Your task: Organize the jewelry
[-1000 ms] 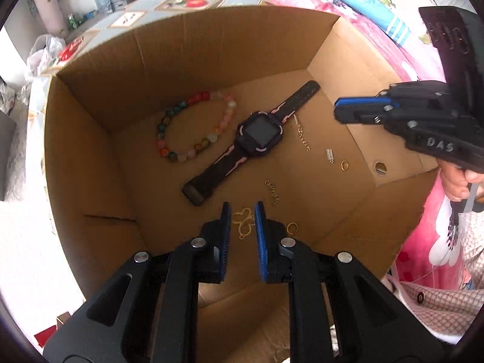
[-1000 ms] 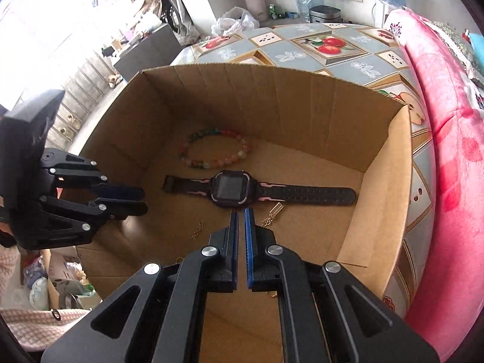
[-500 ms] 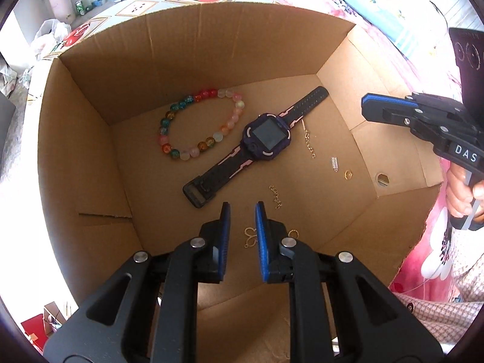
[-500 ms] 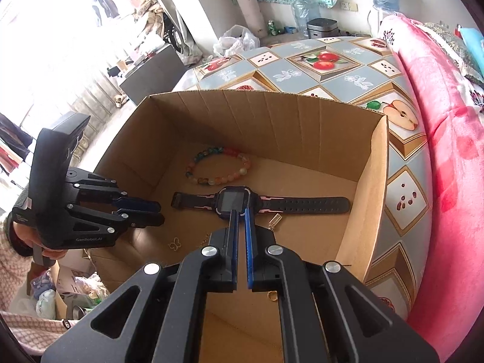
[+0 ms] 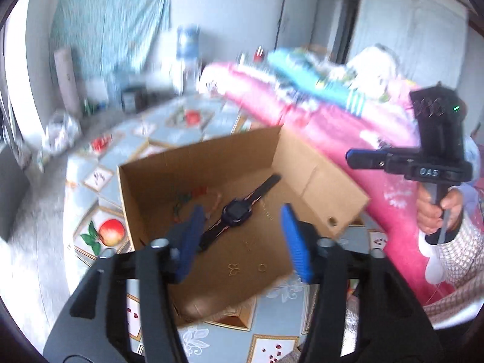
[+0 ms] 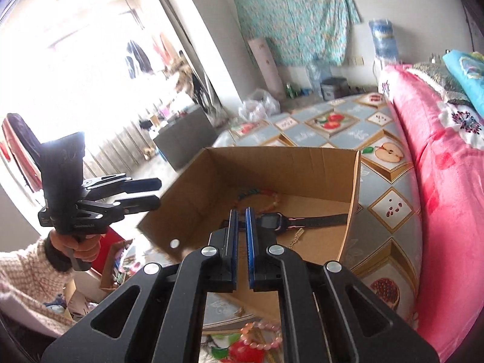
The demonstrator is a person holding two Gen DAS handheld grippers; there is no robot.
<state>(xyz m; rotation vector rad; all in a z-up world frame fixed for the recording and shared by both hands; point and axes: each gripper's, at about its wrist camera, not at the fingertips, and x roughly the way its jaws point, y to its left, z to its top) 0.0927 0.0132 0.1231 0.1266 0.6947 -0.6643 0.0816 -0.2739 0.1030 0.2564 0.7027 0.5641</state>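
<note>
The open brown cardboard box [image 6: 281,163] sits on a tabletop covered in a blue-grey fruit-print cloth [image 6: 390,208], beside a pink floral blanket [image 6: 447,181]. Both grippers hang above the box and well clear of it. On the box floor lie the black and pink smartwatch [image 5: 237,211], a multicoloured bead bracelet [image 6: 257,195], a small gold butterfly-shaped charm [image 5: 233,269] and a thin gold ring [image 5: 262,268]. A pink bead bracelet [image 6: 261,337] lies outside the box on the cloth, low in the right wrist view.

The left gripper [image 5: 245,242] has its blue pads spread wide and holds nothing. The right gripper [image 6: 241,242] is nearly closed, with a narrow gap and apparently nothing in it, though the left view is blurred.

Judging by this, the pink bracelet outside is the next pick. Open the right jaws first, come down over one side of the loop, and pinch across the beads so they cannot roll out.

Behind the table are a teal patterned wall hanging [image 6: 296,15] and a water dispenser bottle [image 6: 384,37].
</note>
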